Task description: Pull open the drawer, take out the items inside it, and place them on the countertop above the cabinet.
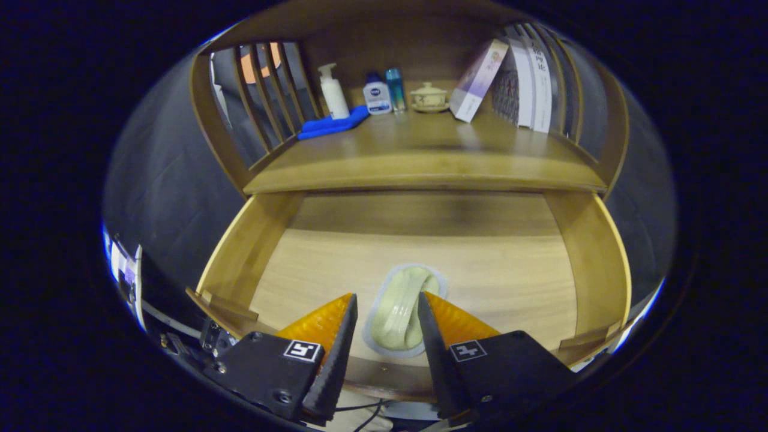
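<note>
The wooden drawer (252,240) stands pulled out below the countertop (420,162). On its floor near the front lies a pale green sealed packet (402,309) with a clear rim. My gripper (387,300) is open above the drawer's front. Its two fingers stand on either side of the packet's near half, with gaps showing between each finger and the packet.
On the countertop at the back stand a white pump bottle (333,90), a blue cloth (333,125), two small bottles (384,91), a lidded ceramic cup (428,96), a leaning box (478,79) and upright books (531,78). Slatted side panels (264,90) flank the shelf.
</note>
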`<state>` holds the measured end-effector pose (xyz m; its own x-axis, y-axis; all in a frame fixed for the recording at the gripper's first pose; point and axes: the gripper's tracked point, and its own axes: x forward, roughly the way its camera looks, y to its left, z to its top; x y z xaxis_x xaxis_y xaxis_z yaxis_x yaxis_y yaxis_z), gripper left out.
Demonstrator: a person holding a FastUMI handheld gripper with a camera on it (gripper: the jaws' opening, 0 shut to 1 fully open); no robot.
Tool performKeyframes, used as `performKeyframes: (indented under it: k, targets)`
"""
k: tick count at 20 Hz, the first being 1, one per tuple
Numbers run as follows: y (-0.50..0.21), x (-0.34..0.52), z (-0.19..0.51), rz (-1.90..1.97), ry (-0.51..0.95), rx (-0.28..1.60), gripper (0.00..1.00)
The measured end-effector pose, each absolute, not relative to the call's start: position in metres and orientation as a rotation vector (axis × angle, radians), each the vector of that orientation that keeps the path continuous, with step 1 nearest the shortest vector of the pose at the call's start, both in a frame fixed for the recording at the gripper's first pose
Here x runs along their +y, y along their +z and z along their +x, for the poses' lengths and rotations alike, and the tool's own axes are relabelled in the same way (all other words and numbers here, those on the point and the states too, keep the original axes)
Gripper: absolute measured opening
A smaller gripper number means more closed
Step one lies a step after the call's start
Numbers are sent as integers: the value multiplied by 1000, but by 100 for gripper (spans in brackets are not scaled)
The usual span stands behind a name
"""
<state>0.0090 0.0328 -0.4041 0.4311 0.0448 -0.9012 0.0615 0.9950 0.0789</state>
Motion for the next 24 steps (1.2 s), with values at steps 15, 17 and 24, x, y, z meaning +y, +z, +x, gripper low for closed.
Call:
performKeyframes:
  k: [15, 17, 24]
  targets:
    - [-440, 15, 20, 151, -89, 1237, 21]
    - [-434, 15, 24, 161, -85, 1221, 19]
    - [-385, 17, 44, 97, -66, 1136, 19]
